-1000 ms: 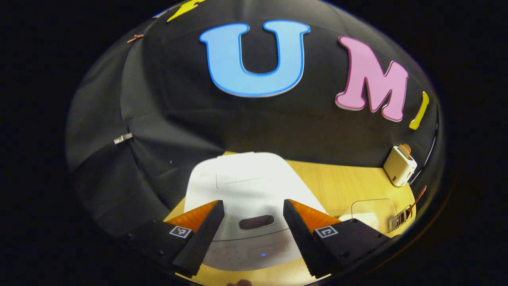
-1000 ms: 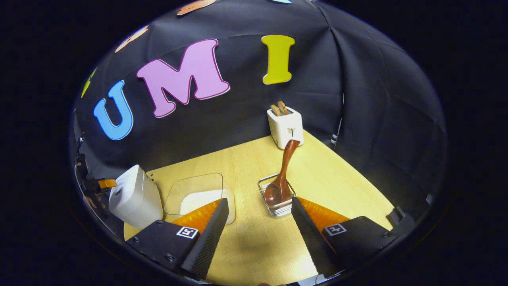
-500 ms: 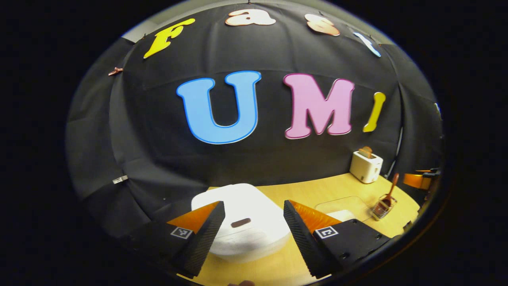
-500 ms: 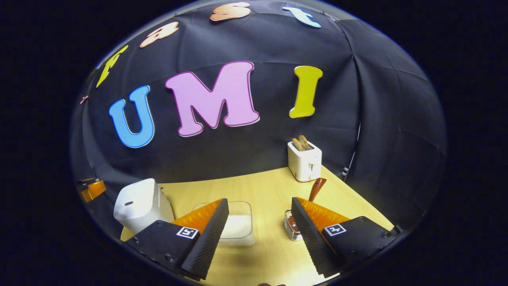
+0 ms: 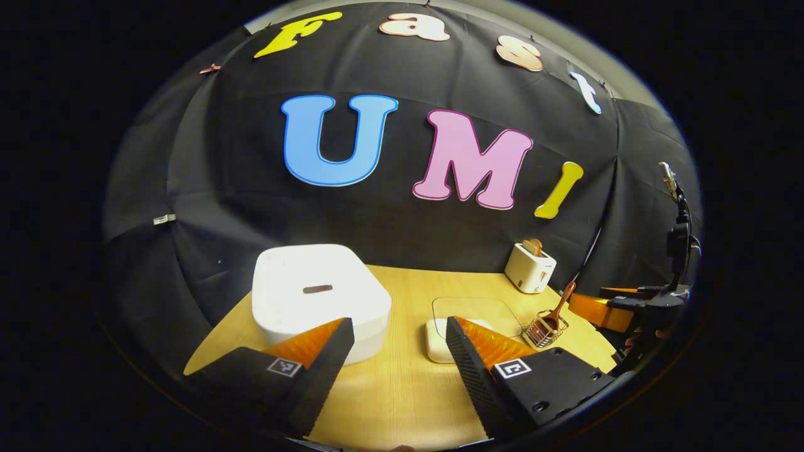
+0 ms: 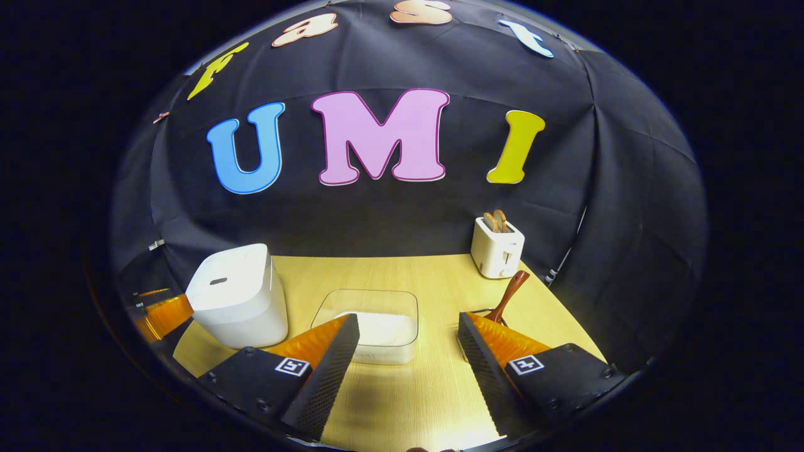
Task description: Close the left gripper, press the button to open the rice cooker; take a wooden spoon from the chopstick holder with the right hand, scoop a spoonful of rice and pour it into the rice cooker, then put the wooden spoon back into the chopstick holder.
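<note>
The white rice cooker (image 5: 317, 295) (image 6: 235, 295) stands at the table's left with its lid down; a dark button slot (image 5: 317, 289) shows on its top. My left gripper (image 5: 397, 370) hovers open in front of it, nothing between its fingers. A wooden spoon (image 5: 559, 307) (image 6: 510, 294) leans in a wire chopstick holder (image 5: 544, 331) at the right. A clear box of rice (image 6: 377, 326) (image 5: 468, 320) lies in the middle. My right gripper (image 6: 408, 370) is open above the table's front, with the rice box behind its left finger and the spoon behind its right finger.
A white toaster (image 6: 497, 248) (image 5: 531, 268) with toast stands at the back right by the cloth wall. The yellow wooden table (image 6: 408, 402) has bare surface in front of both grippers. The right gripper (image 5: 634, 307) appears at the far right of the left gripper view.
Both grippers have pulled back and tilted up, so the cooker, rice box and spoon look farther off. The left gripper has moved away from just above the cooker's lid. Both stay open.
</note>
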Motion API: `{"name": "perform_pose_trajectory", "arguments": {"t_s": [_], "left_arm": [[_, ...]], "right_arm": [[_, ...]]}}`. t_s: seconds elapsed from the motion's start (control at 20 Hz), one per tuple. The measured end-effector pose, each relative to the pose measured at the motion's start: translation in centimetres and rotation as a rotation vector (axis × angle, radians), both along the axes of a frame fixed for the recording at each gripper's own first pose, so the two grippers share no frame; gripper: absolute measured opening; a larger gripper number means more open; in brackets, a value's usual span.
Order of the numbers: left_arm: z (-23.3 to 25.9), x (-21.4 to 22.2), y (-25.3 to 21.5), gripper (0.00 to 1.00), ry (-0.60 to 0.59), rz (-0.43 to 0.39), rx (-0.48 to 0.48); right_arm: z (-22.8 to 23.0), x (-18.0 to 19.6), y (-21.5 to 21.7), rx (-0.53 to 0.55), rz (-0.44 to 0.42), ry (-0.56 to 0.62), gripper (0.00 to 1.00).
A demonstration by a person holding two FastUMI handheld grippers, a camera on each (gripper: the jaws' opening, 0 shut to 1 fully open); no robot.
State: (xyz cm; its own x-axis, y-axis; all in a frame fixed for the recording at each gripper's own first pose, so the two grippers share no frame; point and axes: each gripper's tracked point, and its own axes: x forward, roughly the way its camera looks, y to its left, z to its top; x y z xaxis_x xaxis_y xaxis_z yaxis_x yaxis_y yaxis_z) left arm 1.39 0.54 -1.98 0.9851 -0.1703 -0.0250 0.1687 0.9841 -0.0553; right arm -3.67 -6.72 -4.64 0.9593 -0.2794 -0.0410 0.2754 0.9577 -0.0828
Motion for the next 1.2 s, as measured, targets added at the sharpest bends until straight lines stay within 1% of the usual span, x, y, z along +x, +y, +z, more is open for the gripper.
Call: {"name": "perform_pose_trajectory", "arguments": {"t_s": [0.15,0.3,0.4,0.5,0.55,0.6,0.7,0.85,1.0,1.15,1.2], "left_arm": [[1.6,-1.4,-0.8,0.96,-0.076,0.046,-0.009],[3.8,-2.4,-2.3,0.96,-0.148,0.121,-0.034],[5.6,-3.4,-4.6,0.96,-0.230,0.148,-0.059],[6.2,-4.3,-6.8,0.95,-0.278,0.160,-0.096],[6.0,-4.8,-7.3,0.95,-0.267,0.182,-0.094],[5.2,-5.3,-7.8,0.95,-0.232,0.204,-0.082],[4.7,-6.2,-9.0,0.96,-0.178,0.216,-0.050],[5.4,-6.7,-10.3,0.95,-0.199,0.188,-0.032],[4.5,-6.5,-11.4,0.95,-0.188,0.119,-0.027],[3.6,-5.8,-11.0,0.95,-0.171,0.060,-0.017],[3.2,-5.8,-10.8,0.95,-0.167,0.044,-0.020]], "right_arm": [[-0.2,-0.6,0.0,0.004,0.070,-0.007,0.98],[1.8,-2.0,-1.2,-0.009,0.140,-0.076,0.99],[3.2,-3.4,-2.4,-0.007,0.177,-0.134,0.98],[3.4,-5.0,-4.2,-0.007,0.187,-0.147,0.99],[3.5,-5.9,-5.0,-0.011,0.191,-0.151,0.98],[4.0,-6.8,-5.6,-0.018,0.192,-0.166,0.98],[4.7,-8.5,-6.5,-0.013,0.188,-0.202,0.98],[4.4,-10.1,-8.4,-0.005,0.132,-0.233,0.98],[3.7,-10.9,-9.3,0.009,0.062,-0.251,0.98],[4.4,-10.5,-8.2,-0.004,0.026,-0.308,0.98],[4.5,-10.2,-6.9,-0.006,0.038,-0.330,0.98]]}}
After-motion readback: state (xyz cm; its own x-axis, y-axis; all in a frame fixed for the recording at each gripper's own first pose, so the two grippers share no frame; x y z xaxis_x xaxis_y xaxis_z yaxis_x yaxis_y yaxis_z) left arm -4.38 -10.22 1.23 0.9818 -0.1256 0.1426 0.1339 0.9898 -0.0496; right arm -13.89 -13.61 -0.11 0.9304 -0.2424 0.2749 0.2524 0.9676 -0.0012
